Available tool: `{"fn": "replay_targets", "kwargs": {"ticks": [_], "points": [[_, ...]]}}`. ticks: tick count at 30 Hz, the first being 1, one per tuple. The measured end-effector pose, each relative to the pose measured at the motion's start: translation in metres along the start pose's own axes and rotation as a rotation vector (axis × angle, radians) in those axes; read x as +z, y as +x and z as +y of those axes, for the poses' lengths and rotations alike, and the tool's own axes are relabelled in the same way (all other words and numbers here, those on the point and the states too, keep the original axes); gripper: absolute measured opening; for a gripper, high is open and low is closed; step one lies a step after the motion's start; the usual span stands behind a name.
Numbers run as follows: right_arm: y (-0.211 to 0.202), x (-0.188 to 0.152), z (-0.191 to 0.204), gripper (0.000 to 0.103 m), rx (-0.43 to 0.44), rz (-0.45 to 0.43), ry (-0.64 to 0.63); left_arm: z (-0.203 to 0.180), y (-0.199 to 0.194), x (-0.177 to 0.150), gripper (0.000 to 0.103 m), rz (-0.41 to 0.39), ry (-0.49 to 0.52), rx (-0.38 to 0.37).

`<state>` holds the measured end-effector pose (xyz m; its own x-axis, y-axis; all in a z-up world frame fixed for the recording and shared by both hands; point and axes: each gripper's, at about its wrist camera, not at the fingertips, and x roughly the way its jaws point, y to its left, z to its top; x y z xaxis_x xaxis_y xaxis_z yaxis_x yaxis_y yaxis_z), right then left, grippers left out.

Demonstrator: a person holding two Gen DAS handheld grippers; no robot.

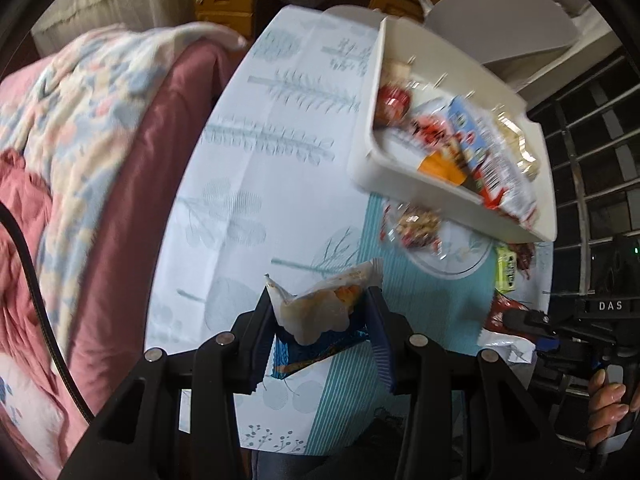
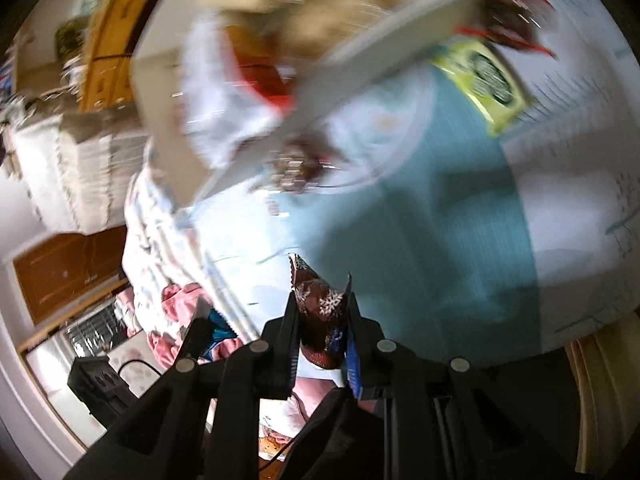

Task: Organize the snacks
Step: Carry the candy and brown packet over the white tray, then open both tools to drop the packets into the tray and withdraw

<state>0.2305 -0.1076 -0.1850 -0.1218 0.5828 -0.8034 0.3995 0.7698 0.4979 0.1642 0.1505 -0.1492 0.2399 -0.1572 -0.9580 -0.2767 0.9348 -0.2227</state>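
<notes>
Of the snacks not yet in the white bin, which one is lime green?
The flat lime-green packet lying on the table just past the white bin's edge; the loose ones near it are red-brown or clear-wrapped.

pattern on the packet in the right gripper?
Dark brown packet with white snowflakes, clearest in the right wrist view.

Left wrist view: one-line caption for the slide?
Left gripper clamps a clear-wrapped pastry above the table, white snack bin ahead.

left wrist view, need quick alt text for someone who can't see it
The left gripper fingers pinch a clear-wrapped pastry above a leaf-print tablecloth. A white bin of snack packets sits upper right, with a pink blanket at left.
</notes>
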Motion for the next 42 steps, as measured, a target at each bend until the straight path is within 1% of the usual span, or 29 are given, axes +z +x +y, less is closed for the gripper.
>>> {"fn": "replay_targets", "kwargs": {"ticks": [1,4,5,6,12,16,18,19,24,28,32,35,37,39,40,41,42], "points": [[-0.004,-0.002,0.002,0.019,0.01,-0.006,-0.016,-0.003,-0.006,0.005,0.042,-0.006,0.014,-0.003],[-0.001,-0.002,0.028,0.019,0.03,-0.036,-0.061,-0.011,-0.025,0.019,0.042,-0.027,0.055,-0.011],[-0.006,-0.009,0.027,0.019,0.035,-0.049,-0.077,-0.013,-0.028,0.022,0.042,-0.032,0.063,-0.012],[-0.007,-0.008,0.034,0.019,0.041,-0.063,-0.091,-0.016,-0.035,0.028,0.042,-0.041,0.078,-0.013],[-0.021,-0.001,0.072,0.019,0.051,-0.184,-0.176,-0.036,-0.062,0.064,0.042,-0.099,0.157,-0.032],[-0.043,0.002,0.084,0.019,0.056,-0.25,-0.201,-0.051,-0.074,0.086,0.042,-0.132,0.207,-0.06],[-0.042,0.007,0.087,0.019,0.057,-0.284,-0.196,-0.059,-0.078,0.097,0.042,-0.157,0.239,-0.077],[-0.048,0.006,0.085,0.019,0.056,-0.299,-0.197,-0.062,-0.079,0.103,0.042,-0.167,0.257,-0.09],[-0.054,0.015,0.083,0.02,0.046,-0.374,-0.156,-0.08,-0.073,0.127,0.042,-0.183,0.328,-0.146],[-0.054,0.025,0.078,0.021,0.037,-0.401,-0.117,-0.091,-0.061,0.14,0.042,-0.195,0.373,-0.169],[-0.055,0.032,0.072,0.022,0.035,-0.424,-0.092,-0.098,-0.043,0.15,0.042,-0.167,0.378,-0.202],[-0.058,0.035,0.067,0.023,0.035,-0.442,-0.076,-0.1,-0.032,0.154,0.043,-0.153,0.381,-0.21],[-0.06,0.037,0.063,0.023,0.039,-0.45,-0.059,-0.102,-0.026,0.156,0.047,-0.147,0.382,-0.197],[-0.062,0.037,0.057,0.023,0.04,-0.455,-0.041,-0.103,-0.024,0.156,0.048,-0.144,0.384,-0.196],[-0.063,0.037,0.056,0.025,0.039,-0.456,-0.034,-0.104,-0.023,0.156,0.05,-0.141,0.381,-0.198],[-0.064,0.037,0.054,0.027,0.039,-0.457,-0.028,-0.103,-0.023,0.156,0.057,-0.139,0.378,-0.196],[-0.065,0.037,0.053,0.032,0.039,-0.457,-0.022,-0.103,-0.023,0.156,0.063,-0.141,0.375,-0.191]]}}
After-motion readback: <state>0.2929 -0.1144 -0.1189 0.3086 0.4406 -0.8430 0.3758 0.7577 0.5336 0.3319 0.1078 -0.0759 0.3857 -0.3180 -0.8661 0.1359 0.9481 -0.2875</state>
